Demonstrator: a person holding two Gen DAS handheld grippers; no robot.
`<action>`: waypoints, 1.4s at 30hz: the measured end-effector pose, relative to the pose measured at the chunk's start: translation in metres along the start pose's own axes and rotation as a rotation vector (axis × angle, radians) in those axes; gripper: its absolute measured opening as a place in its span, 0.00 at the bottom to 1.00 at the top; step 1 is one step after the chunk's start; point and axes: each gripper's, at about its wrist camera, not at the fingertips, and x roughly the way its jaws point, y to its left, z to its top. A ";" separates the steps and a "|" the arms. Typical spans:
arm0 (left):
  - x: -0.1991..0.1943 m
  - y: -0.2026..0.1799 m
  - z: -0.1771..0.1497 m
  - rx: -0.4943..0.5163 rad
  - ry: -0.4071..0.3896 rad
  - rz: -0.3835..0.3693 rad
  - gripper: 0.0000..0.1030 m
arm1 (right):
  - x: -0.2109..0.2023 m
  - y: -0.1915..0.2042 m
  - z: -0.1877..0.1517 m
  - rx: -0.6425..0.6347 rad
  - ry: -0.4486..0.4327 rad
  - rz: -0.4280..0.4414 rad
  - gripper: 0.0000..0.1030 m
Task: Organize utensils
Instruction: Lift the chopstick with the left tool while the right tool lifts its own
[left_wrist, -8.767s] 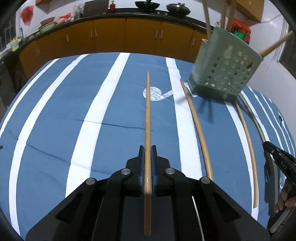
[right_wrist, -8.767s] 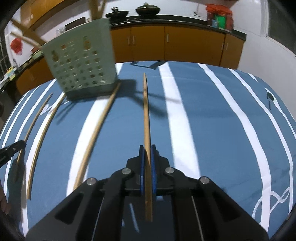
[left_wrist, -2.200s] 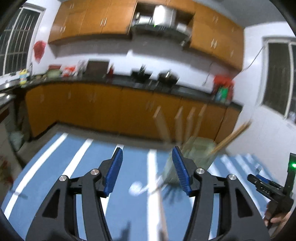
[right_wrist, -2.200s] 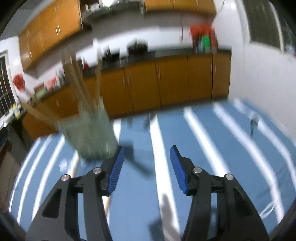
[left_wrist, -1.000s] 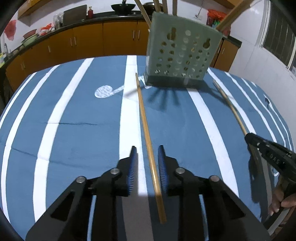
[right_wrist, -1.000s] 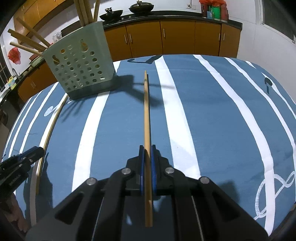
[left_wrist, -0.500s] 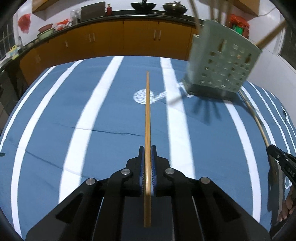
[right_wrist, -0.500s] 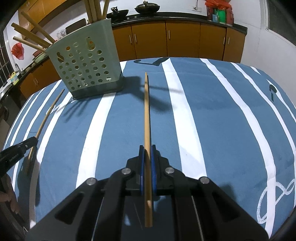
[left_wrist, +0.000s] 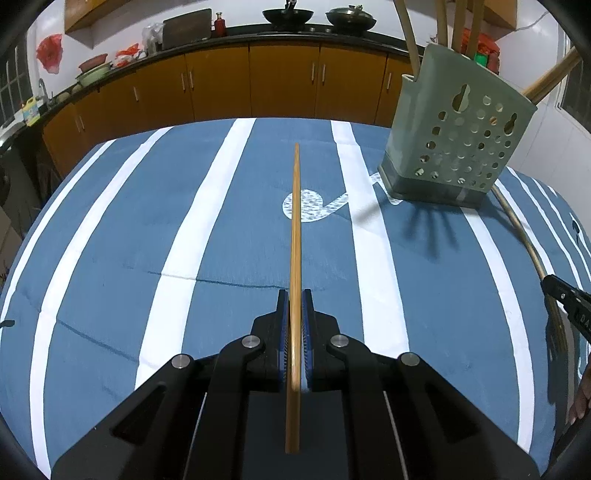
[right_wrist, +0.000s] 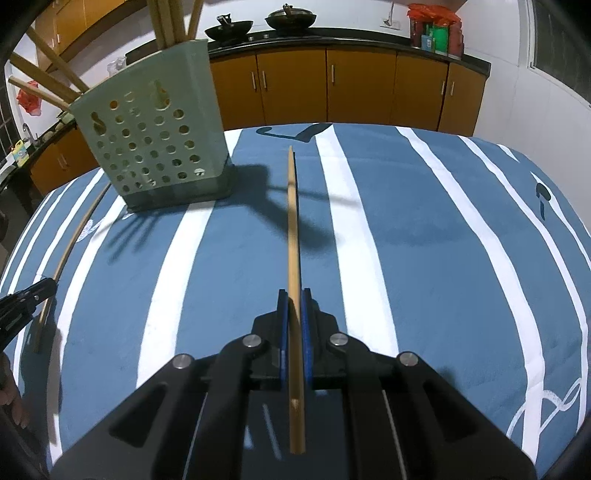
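1. Gripping one chopstick (left_wrist: 295, 236) in my left claw (left_wrist: 295, 325), jaws closed flat on its shaft; it points forward above the striped bench (left_wrist: 110, 258).
2. My right claw (right_wrist: 293, 325) likewise clamps a second chopstick (right_wrist: 292, 229), held above the cloth.
3. The perforated green holder (right_wrist: 155, 147), already bearing several sticks, stands upright ahead, between the claws.
4. One loose chopstick (right_wrist: 70, 243) lies on the bench beside the holder.
5. Advice, as I judge it: tip each stick upright, centre the tip over the holder's mouth, then release.
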 end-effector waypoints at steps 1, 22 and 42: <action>0.000 -0.001 0.000 0.004 -0.003 0.004 0.08 | 0.001 0.000 0.001 0.000 -0.002 -0.002 0.08; 0.000 -0.003 0.000 0.002 -0.010 0.005 0.08 | 0.002 -0.002 -0.001 0.008 -0.015 -0.007 0.09; -0.005 -0.002 -0.007 0.026 -0.007 -0.001 0.08 | -0.001 -0.002 -0.005 -0.008 -0.017 -0.007 0.08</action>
